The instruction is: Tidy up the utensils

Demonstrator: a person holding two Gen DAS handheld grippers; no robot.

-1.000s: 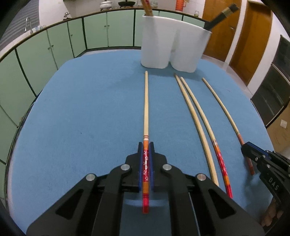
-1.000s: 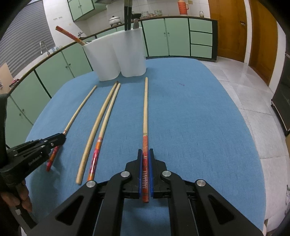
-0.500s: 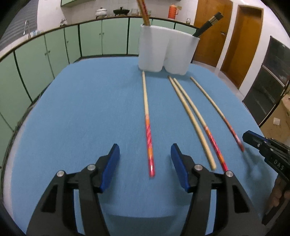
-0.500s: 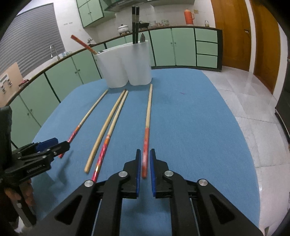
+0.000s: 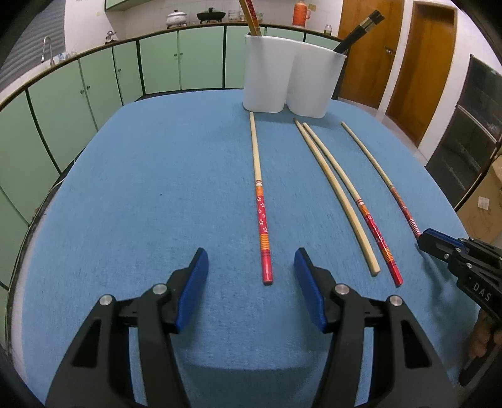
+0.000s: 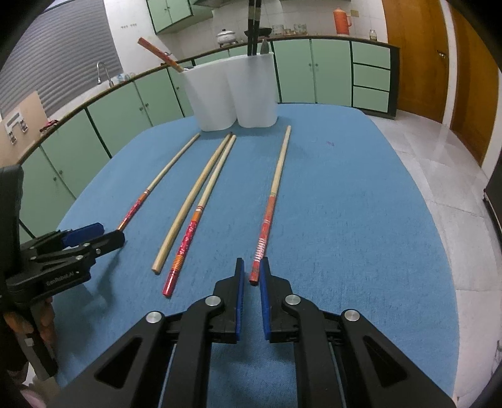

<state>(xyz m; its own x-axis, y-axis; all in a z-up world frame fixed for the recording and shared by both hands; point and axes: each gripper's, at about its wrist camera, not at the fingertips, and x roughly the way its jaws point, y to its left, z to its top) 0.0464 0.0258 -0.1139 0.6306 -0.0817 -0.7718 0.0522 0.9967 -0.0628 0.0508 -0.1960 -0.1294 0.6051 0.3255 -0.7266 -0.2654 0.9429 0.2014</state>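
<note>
Dim indoor light, soft shadows, sharp focus, fisheye-curved edges.

Cabinets: you have pale green base cabinets (image 5: 163, 59) curving round behind the table, with more green wall cabinets (image 6: 171, 12) above.
Counter: you can see a white lidded pot (image 5: 177, 17), a dark wok (image 5: 210, 15) and an orange thermos (image 6: 342, 20) on it.
Tap: a metal faucet (image 6: 102, 70) stands at your left.
Walls: white tile.
Doors: brown wooden doors (image 5: 434, 62) at your right.
Floor: glossy pale tiles (image 6: 439, 157).
Table: blue cloth surface (image 5: 141, 188).
</note>
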